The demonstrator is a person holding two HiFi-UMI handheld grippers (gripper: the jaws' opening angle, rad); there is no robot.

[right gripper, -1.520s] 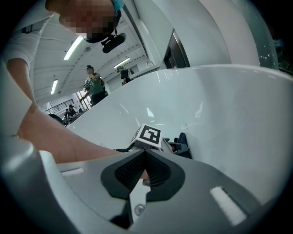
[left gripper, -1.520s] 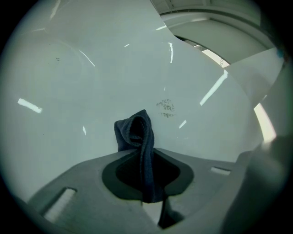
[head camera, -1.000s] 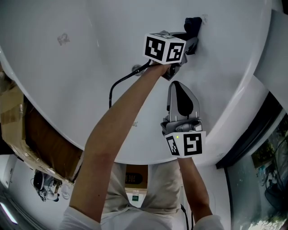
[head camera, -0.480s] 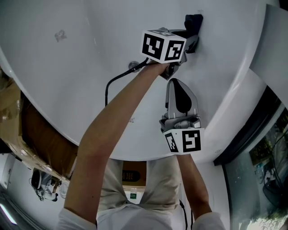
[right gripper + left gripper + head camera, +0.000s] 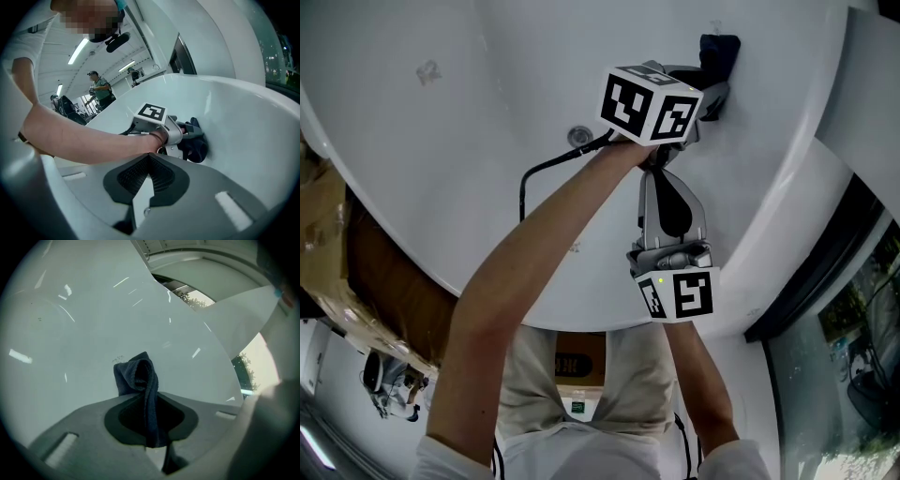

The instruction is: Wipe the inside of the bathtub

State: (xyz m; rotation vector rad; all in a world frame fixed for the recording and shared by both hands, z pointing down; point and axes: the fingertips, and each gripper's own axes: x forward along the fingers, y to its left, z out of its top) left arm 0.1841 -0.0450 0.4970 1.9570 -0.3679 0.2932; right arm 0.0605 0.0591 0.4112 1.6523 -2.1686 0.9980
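A dark blue cloth (image 5: 719,52) is pressed against the far white inner wall of the bathtub (image 5: 459,159). My left gripper (image 5: 712,80), with its marker cube, is shut on it. In the left gripper view the cloth (image 5: 139,376) sticks up in a fold out of the closed jaws (image 5: 150,425), its tip touching the tub wall. My right gripper (image 5: 661,183) hovers just behind the left hand, over the tub, shut with nothing in it. The right gripper view shows its pads (image 5: 161,176) pressed together, and beyond them the left gripper (image 5: 197,136) holding the cloth (image 5: 199,147).
The tub's drain (image 5: 578,136) lies left of the left gripper, with a black cable (image 5: 534,178) trailing past it. A cardboard box (image 5: 323,244) stands outside the tub at left. A dark window frame (image 5: 825,272) runs along the right. A person (image 5: 99,89) stands far off.
The left gripper has slid the cloth a little to the right and up along the tub wall. The right gripper has moved up closer under the left hand.
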